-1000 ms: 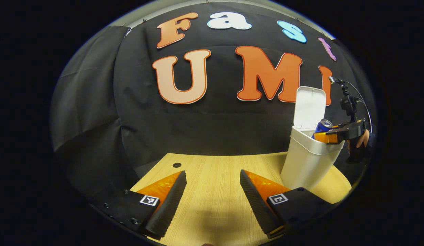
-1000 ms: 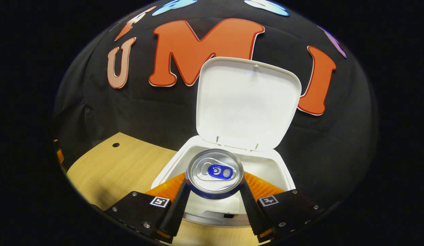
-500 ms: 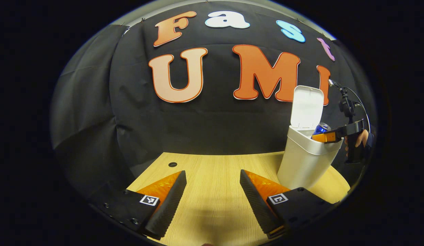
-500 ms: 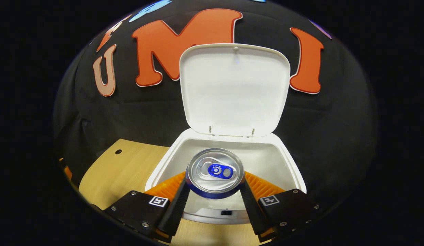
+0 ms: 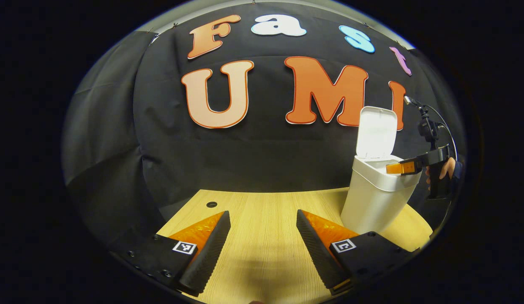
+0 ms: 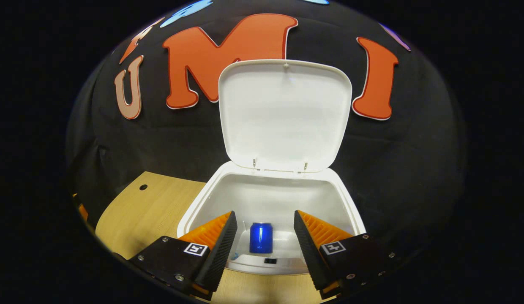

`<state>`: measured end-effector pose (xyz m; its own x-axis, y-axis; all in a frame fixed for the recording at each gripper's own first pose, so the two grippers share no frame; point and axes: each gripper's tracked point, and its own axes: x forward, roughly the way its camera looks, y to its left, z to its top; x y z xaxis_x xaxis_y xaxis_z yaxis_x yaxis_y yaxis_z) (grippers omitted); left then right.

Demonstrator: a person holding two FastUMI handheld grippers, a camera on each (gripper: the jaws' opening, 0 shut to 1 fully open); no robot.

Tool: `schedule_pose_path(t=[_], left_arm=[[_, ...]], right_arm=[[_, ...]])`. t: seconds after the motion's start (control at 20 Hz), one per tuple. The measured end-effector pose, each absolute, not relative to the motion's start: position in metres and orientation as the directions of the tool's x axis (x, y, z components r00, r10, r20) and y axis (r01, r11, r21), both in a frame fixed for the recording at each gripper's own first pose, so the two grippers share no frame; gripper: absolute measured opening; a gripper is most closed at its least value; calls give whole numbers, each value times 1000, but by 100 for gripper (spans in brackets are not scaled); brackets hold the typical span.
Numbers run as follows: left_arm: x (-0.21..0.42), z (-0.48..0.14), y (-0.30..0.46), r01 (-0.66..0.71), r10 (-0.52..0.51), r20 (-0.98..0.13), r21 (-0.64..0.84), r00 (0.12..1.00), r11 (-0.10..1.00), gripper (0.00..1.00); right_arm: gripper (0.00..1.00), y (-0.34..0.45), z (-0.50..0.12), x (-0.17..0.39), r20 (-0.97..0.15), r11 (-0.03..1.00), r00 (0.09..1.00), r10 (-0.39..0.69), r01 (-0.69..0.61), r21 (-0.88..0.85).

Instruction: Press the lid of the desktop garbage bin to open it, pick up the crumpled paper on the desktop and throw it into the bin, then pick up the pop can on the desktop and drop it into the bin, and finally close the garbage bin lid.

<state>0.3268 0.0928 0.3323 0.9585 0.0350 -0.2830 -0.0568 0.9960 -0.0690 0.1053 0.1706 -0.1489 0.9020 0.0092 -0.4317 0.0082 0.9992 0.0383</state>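
Over the open bin (image 6: 194, 207), right gripper (image 6: 262, 236) found with fingers spread apart, gripping nothing. Pop can (image 6: 260, 237) seen down inside the white bin, between the two fingers in the right gripper view, well below them; blue side showing, appears to lie near the bottom, exact rest not clear from this angle. Lid (image 6: 285, 114) standing raised at 12 o'clock from the can, hinged at the bin's far rim. Small bluish-white scrap noted at 9 o'clock of the can on the bin floor; possibly the crumpled paper, too small to confirm.

From the left gripper view: left gripper (image 5: 262, 249) held low over the wooden desktop (image 5: 262, 211), fingers wide apart, nothing between them. Bin (image 5: 372, 198) standing upright on the desktop at 2 o'clock from that gripper, well apart from it, lid (image 5: 376, 131) up. Right gripper (image 5: 399, 168) reaching over the bin's rim from the 3 o'clock side, held by a hand (image 5: 448, 169) with a dark sleeve. Cable looping above that hand. Round hole (image 5: 211, 204) in the desktop at 11 o'clock from the left gripper.
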Motion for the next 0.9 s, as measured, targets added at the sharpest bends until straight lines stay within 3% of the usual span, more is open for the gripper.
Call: schedule_pose_path(t=[0.4,0.9], left_arm=[[325,332,91,-47,27,-281,-66,959,997,100],[323,327,99,-65,41,-294,-71,955,995,100]], right_arm=[[82,154,-80,122,-325,1000,946,-10,10,-2],[83,155,9,148,-180,999,983,41,-44,-12]])
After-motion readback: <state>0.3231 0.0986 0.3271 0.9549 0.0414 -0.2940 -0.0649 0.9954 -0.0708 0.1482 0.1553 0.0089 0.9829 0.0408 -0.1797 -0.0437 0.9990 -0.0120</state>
